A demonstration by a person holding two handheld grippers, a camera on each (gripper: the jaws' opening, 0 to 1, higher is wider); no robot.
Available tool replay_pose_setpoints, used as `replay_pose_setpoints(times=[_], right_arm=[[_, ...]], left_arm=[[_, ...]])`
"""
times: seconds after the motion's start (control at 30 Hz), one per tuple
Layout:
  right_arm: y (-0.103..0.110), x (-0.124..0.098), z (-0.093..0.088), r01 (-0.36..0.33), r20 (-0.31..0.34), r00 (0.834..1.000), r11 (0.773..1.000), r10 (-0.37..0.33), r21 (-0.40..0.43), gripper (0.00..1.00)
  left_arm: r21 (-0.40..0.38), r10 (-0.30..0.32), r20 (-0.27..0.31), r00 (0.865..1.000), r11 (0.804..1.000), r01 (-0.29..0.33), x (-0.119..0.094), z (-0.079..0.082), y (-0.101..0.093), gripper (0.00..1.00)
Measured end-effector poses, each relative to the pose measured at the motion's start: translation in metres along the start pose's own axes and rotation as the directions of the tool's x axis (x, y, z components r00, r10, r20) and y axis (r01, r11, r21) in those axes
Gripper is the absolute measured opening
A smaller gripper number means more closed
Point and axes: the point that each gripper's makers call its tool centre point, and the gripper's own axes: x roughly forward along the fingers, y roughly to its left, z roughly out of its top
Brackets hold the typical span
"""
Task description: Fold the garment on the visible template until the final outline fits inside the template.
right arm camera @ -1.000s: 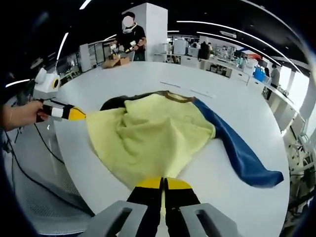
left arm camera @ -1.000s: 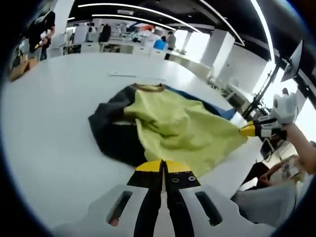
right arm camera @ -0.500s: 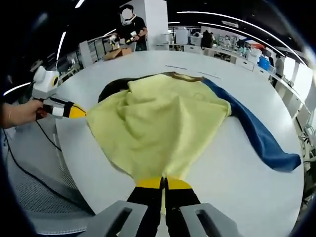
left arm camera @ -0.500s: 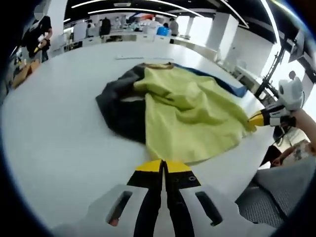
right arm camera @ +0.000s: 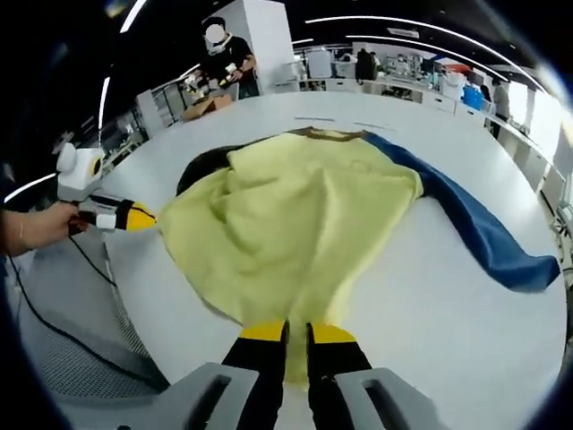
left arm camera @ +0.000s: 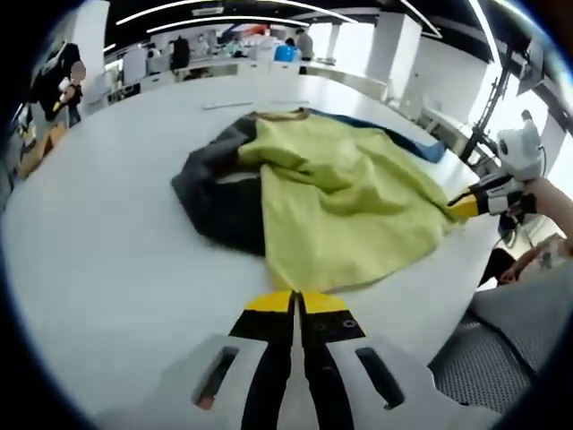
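Note:
A garment with a yellow body [left arm camera: 349, 197], a black sleeve [left arm camera: 210, 193] and a blue sleeve [right arm camera: 483, 237] lies spread on the white table [left arm camera: 107, 224], its brown collar [right arm camera: 327, 134] at the far side. My left gripper [left arm camera: 295, 300] is shut on the near yellow hem; in the right gripper view the left gripper [right arm camera: 143, 216] sits at the hem's left corner. My right gripper [right arm camera: 297, 333] has its jaws slightly parted, with yellow cloth lying in the gap. In the left gripper view the right gripper [left arm camera: 458, 206] is at the cloth's right corner.
Thin line marks [right arm camera: 313, 119] cross the tabletop beyond the collar. The table edge runs close under both grippers, with a grey mesh seat [left arm camera: 510, 349] below it. A person [right arm camera: 224, 58] stands at a far table with boxes [right arm camera: 201, 107].
The yellow body has been drawn flatter and wider toward the near edge. The right gripper's jaws, shut before, now stand slightly apart. Both cameras shifted a little.

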Motion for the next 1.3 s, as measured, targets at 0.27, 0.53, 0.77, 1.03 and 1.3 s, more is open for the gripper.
replay_pose_setpoints(times=[0.27,0.53,0.77,1.03,1.3], right_arm=[[-0.013,-0.024,0.008,0.032,0.017,0.999,0.999,-0.032,-0.003,0.15],[-0.026,-0.026,-0.001,0.066,-0.006,0.998,0.998,-0.066,0.017,0.14],[-0.026,-0.021,-0.019,0.072,-0.046,0.996,0.997,-0.07,0.037,0.11],[-0.024,-0.014,-0.034,0.083,-0.087,0.993,0.996,-0.079,0.043,0.09],[-0.023,-0.01,-0.04,0.1,-0.118,0.988,0.995,-0.098,0.012,0.07]], left_arm=[[0.081,-0.021,0.063,0.998,0.997,0.015,-0.008,0.018,0.003,0.15],[0.089,-0.051,0.071,0.996,0.995,0.044,-0.002,0.029,0.012,0.16],[0.038,-0.077,0.042,0.996,0.996,0.075,0.008,0.028,0.011,0.14],[0.055,-0.069,0.001,0.998,0.996,0.069,0.017,0.017,0.015,0.13],[0.023,-0.087,-0.038,0.995,0.996,0.088,0.024,0.005,0.016,0.11]])
